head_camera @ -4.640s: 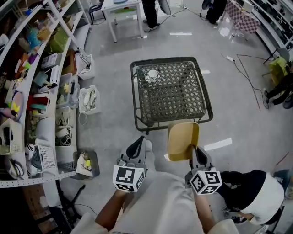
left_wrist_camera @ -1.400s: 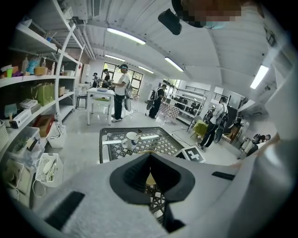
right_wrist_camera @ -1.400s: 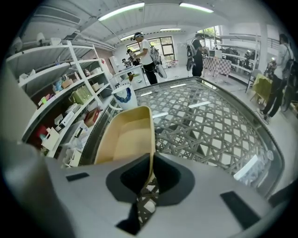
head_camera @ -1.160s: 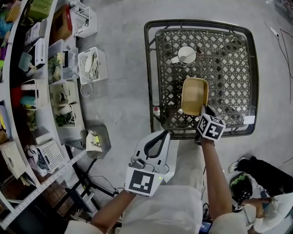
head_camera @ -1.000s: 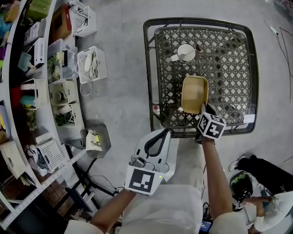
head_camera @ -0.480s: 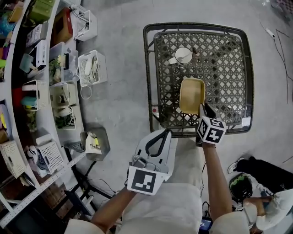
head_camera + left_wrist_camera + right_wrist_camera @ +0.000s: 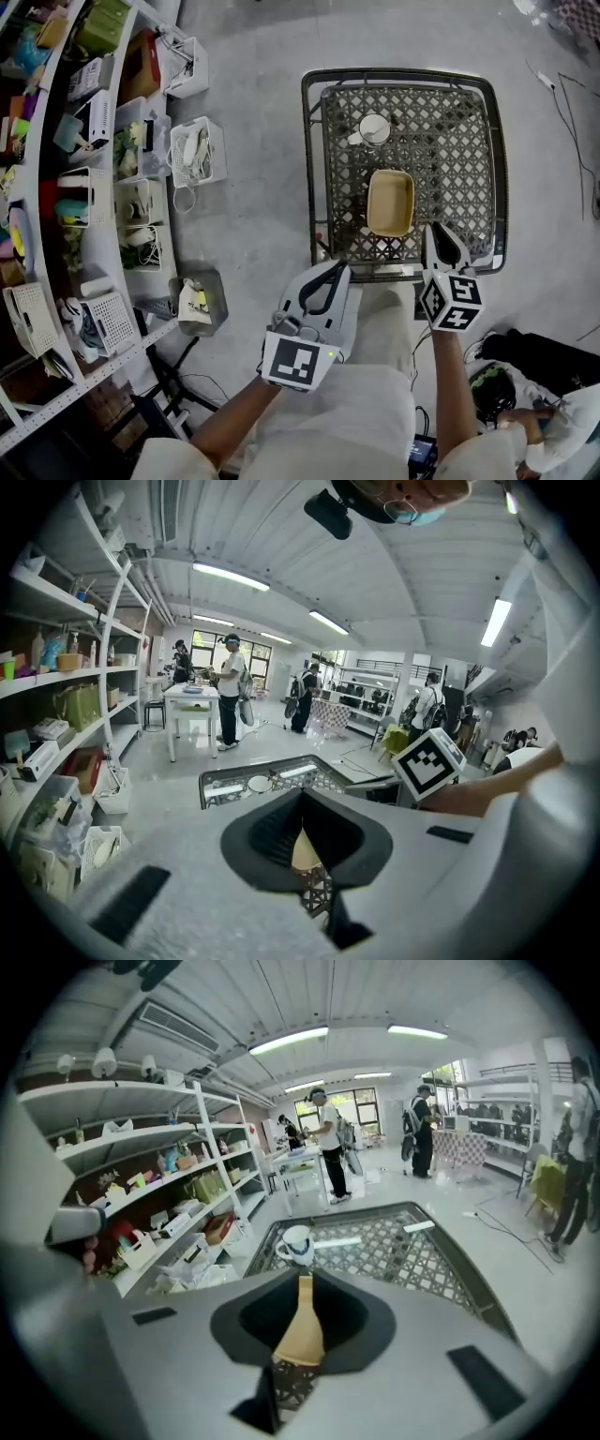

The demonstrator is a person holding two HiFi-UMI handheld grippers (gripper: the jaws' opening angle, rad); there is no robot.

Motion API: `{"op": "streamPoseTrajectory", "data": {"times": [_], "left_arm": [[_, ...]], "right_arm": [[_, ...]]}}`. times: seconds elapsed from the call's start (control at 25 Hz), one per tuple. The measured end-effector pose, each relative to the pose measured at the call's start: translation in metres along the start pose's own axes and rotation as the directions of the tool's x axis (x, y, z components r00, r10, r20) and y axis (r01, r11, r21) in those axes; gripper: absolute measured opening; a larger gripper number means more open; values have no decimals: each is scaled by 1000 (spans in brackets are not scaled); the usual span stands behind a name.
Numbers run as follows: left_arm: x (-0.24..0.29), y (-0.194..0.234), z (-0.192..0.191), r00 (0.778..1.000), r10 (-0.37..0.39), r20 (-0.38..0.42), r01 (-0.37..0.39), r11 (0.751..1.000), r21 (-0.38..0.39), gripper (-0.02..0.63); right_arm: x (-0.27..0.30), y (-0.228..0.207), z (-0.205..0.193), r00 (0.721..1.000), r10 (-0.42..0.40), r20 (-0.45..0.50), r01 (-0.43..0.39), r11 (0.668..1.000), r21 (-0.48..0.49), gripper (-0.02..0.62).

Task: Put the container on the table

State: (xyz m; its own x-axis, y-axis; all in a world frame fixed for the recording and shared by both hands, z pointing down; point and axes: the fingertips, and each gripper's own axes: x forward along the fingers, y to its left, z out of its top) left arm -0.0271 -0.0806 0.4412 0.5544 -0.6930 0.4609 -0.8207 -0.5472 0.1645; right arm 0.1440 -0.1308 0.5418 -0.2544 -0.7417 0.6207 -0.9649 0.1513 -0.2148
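Observation:
The yellow container (image 7: 390, 202) rests flat on the dark lattice table (image 7: 469, 141), near its front edge. It shows through the jaw gap in the right gripper view as a tan container (image 7: 300, 1335), and likewise in the left gripper view (image 7: 305, 853). My right gripper (image 7: 435, 234) hangs just off the container's front right corner, not touching it, its jaws a narrow slit apart and holding nothing. My left gripper (image 7: 329, 270) is off the table's front left corner, over the floor, with its tips together and empty.
A white mug (image 7: 373, 128) stands on the table behind the container. Shelves (image 7: 56, 187) with bins and baskets (image 7: 192, 150) run along the left. A grey box (image 7: 199, 300) sits on the floor. People stand in the far background.
The right gripper has let go of the container, which now lies on the table, and has pulled back toward me. The left gripper has barely moved.

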Motion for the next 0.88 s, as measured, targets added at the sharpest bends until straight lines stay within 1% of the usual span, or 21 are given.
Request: {"op": "streamPoseTrajectory", "data": {"times": [0.16, 0.32, 0.4, 0.52, 0.64, 0.88], "left_arm": [[-12, -1, 16, 999, -3, 34, 2, 1000, 23, 23], [-24, -4, 37, 997, -4, 78, 3, 1000, 14, 23], [-32, -6, 52, 995, 3, 101, -2, 1000, -11, 23], [-44, -9, 69, 991, 8, 132, -7, 1000, -12, 23], [-55, -12, 81, 987, 2, 163, -2, 1000, -1, 23], [-73, -23, 93, 979, -13, 201, 9, 1000, 20, 23]], "right_arm": [[-42, 13, 34, 996, 32, 88, -31, 999, -16, 30], [-86, 25, 65, 985, 55, 166, -47, 998, -52, 28], [-108, 32, 79, 977, 67, 201, -55, 996, -67, 28], [-137, 43, 100, 965, 83, 248, -62, 994, -90, 28], [-162, 51, 109, 954, 85, 288, -57, 993, -103, 28], [-205, 63, 113, 934, 82, 347, -38, 990, -133, 26]]}}
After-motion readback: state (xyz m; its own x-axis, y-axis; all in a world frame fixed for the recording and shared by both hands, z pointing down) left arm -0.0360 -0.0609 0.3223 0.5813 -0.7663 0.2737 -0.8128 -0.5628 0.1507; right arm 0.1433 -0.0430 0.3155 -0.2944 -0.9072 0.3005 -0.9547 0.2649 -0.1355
